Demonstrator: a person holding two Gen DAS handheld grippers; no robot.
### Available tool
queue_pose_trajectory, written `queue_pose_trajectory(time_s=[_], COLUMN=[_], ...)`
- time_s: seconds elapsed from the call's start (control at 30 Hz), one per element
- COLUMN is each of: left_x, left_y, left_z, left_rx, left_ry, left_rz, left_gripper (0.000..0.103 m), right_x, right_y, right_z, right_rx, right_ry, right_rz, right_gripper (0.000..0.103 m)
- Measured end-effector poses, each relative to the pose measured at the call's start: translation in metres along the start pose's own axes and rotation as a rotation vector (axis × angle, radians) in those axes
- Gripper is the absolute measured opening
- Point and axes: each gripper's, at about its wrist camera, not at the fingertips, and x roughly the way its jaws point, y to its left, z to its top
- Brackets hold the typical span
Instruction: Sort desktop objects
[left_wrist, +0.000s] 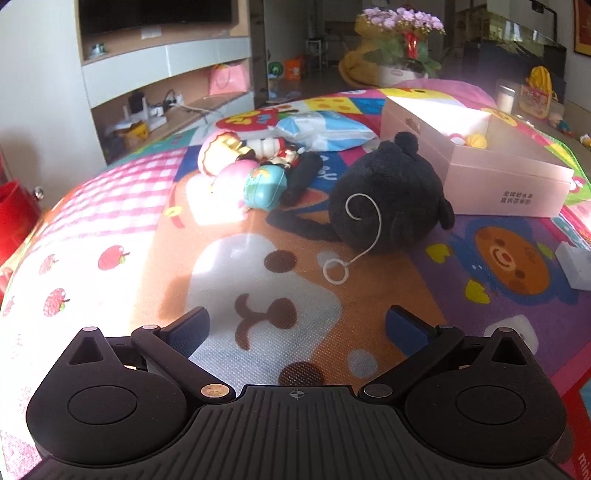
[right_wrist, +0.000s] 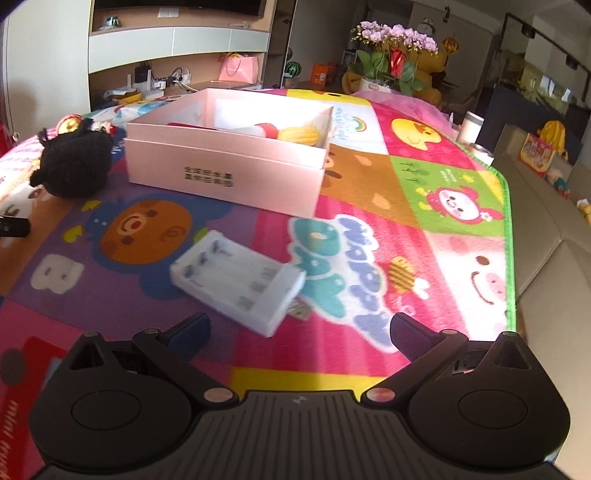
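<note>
Currently the right claw (right_wrist: 300, 332), wide open and empty, sits just near of the white battery case (right_wrist: 236, 284), whose long axis runs far-left to near-right.

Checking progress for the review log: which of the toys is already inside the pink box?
The yellow knitted toy with a red-and-white piece beside it lies inside the pink box. The black plush toy and the figurines lie outside on the mat.

Home living room, wall shelving (right_wrist: 177, 40) under a television, potted orchids (right_wrist: 391, 55), cartoon play mat (right_wrist: 406, 177)
</note>
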Motion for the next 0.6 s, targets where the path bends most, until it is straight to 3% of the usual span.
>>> queue_pose_trajectory(time_s=[0.13, 0.33, 0.6], left_x=[-0.001, 0.0, -0.001], left_y=[0.0, 0.0, 0.0], left_z=[0.0, 0.0, 0.0], left_rx=[0.001, 0.002, -0.001], left_ry=[-0.003, -0.005, -0.006], left_rz=[-0.001, 0.001, -0.003], left_gripper=[0.103, 0.103, 0.103], right_x=[0.01, 0.003, 0.056], right_y=[-0.009, -0.011, -0.001], right_z=[0.013, 0.024, 0.038], right_rx=[-0.014, 0.06, 0.086], right_ry=[-0.058, -0.111, 0.021], right_rz=[-0.178, 0.08, 0.162], right_gripper=[0.103, 0.103, 0.103])
